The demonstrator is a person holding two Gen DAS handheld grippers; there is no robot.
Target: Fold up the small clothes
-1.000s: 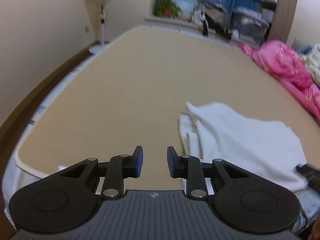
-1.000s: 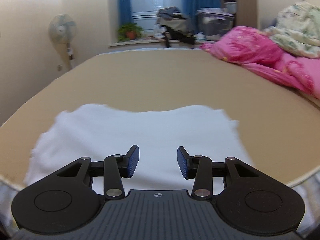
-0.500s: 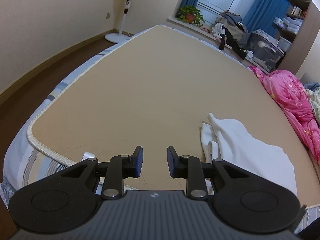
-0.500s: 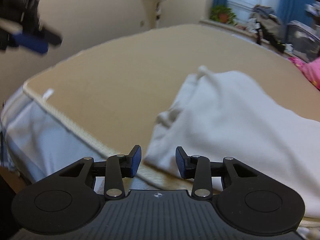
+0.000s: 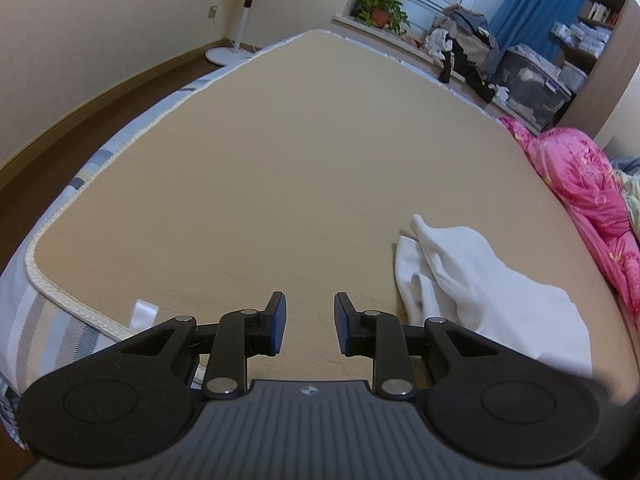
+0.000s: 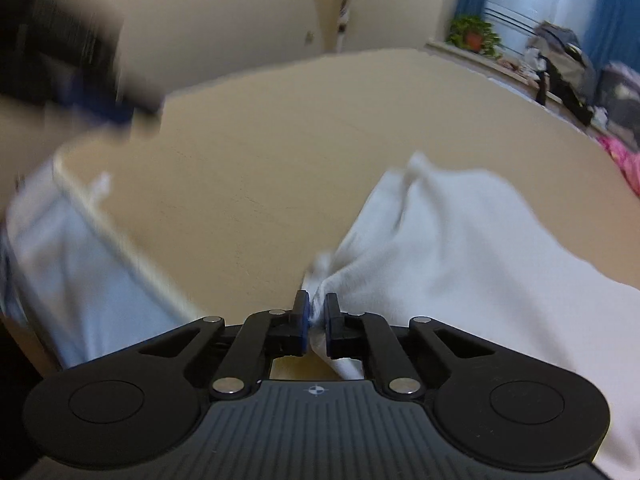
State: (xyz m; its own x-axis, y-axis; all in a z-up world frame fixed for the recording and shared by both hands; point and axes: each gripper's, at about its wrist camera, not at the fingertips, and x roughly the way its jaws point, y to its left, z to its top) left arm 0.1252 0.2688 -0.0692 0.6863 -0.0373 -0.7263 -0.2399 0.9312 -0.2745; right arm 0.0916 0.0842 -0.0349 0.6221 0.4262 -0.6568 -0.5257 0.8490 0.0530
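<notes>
- Right gripper [image 6: 316, 316]: fingers clamped on the near edge of the white cloth [image 6: 480, 248].
- Left gripper [image 5: 307, 322]: fingers apart, over the bed [image 5: 280, 160].
- Cloth lies rumpled on the bed's near right part.

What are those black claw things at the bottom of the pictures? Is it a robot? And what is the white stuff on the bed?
It is not a robot. A person holds a grabbing tool in each hand, and each tool has a small camera looking forward along its two fingers. So one picture comes from the left tool and the other from the right tool.

The left gripper is open and holds nothing; it hangs over the tan mattress cover.

The right gripper has its fingers squeezed shut on an edge of the white soft cloth garment, which lies on the bed near its front edge. That picture is blurry.

Farther off you can see a pink quilt, a white standing fan and a green potted plant by the window.
</notes>
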